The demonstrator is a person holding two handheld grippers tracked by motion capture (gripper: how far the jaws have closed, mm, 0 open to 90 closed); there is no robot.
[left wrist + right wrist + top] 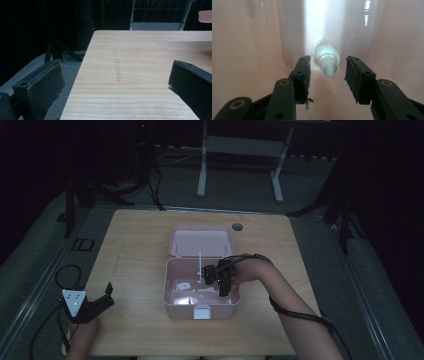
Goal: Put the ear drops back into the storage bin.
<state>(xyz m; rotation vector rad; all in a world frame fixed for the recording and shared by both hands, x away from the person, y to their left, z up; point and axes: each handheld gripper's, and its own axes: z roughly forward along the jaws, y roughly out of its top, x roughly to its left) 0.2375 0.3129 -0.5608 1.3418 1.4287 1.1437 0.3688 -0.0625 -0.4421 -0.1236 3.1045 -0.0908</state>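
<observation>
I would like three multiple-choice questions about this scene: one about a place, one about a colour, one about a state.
1. Where is the small white bottle?
A. On the bare table beside the left tool
B. Inside the open box, on its floor
C. On the floor under the table

2. What colour is the box?
A. Pale pink
B. Dark green
C. Bright yellow

3. How does the right tool stand to the bottle?
A. Clamped on its cap
B. Open, with gaps on both sides
C. Shut, far from the box

Answers:
1 B: the right gripper view shows the bottle lying against the box's inner wall.
2 A: the high view shows pink walls and a pink raised lid.
3 B: neither pad touches the bottle.
</observation>
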